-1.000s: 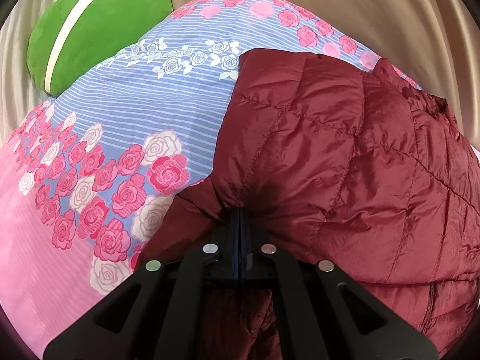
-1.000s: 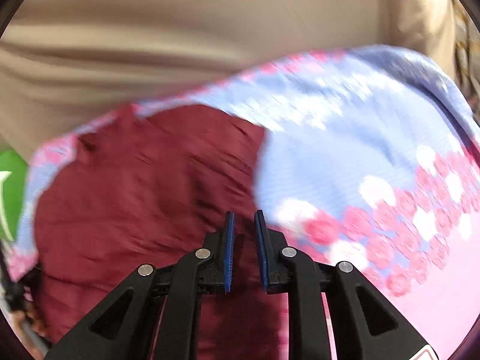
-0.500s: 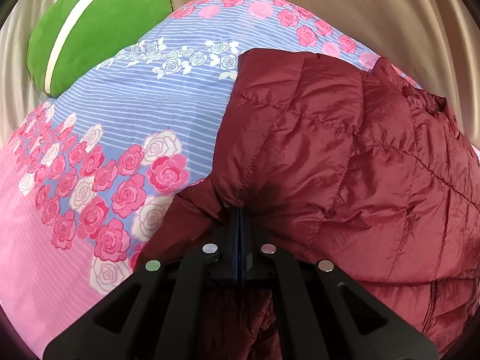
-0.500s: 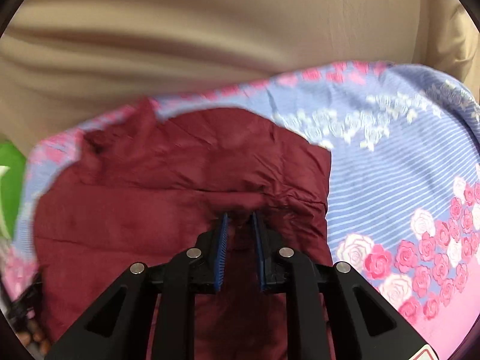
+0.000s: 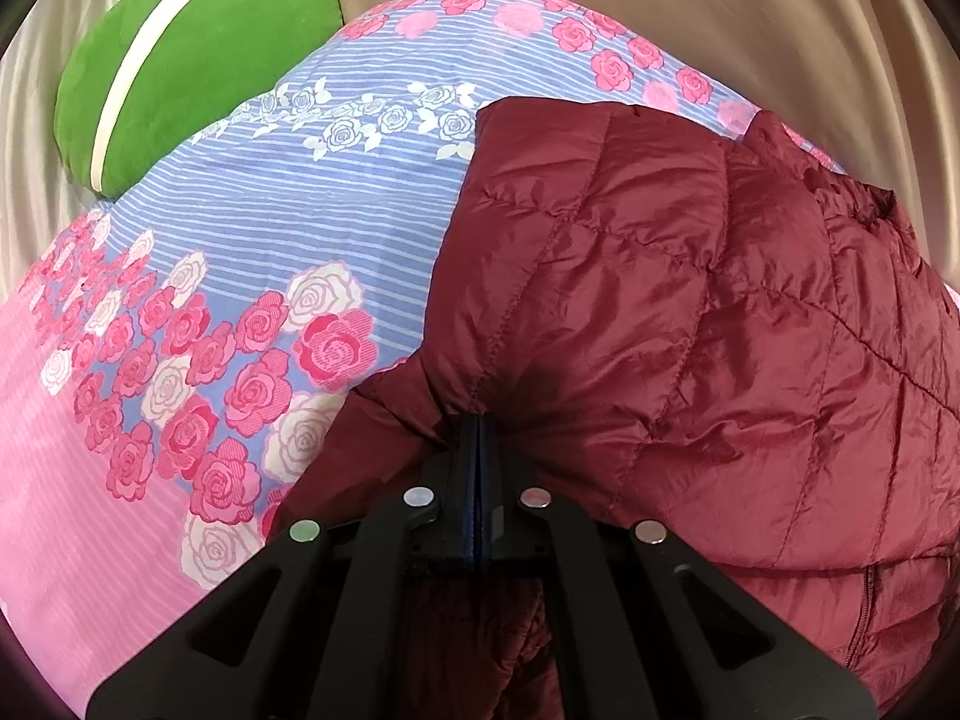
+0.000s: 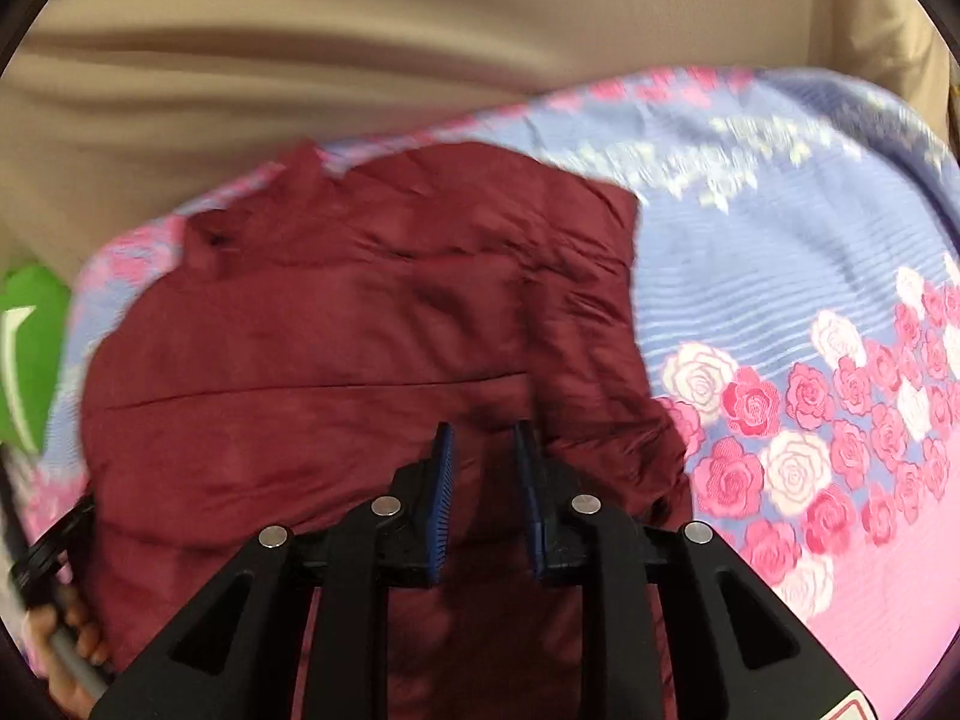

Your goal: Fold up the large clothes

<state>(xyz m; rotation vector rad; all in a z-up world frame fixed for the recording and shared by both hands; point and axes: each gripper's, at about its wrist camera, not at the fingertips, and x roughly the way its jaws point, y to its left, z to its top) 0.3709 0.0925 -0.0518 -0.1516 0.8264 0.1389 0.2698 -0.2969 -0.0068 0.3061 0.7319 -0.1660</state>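
A quilted maroon puffer jacket (image 5: 690, 312) lies on a floral bedsheet (image 5: 252, 252), partly folded over itself. My left gripper (image 5: 477, 426) is shut on a fold at the jacket's near left edge. In the right wrist view the jacket (image 6: 336, 348) fills the middle and left. My right gripper (image 6: 483, 438) is open just above the jacket's near edge, with nothing between its blue pads (image 6: 443, 468). The view is blurred by motion.
A green cushion (image 5: 180, 60) with a white stripe sits at the bed's far left; it also shows in the right wrist view (image 6: 27, 348). A beige curtain (image 6: 420, 48) hangs behind the bed. The person's hand (image 6: 66, 654) is at the lower left.
My right gripper swung left over the jacket, then drew back a little and opened wider. My left gripper stayed shut on the jacket edge and barely moved.
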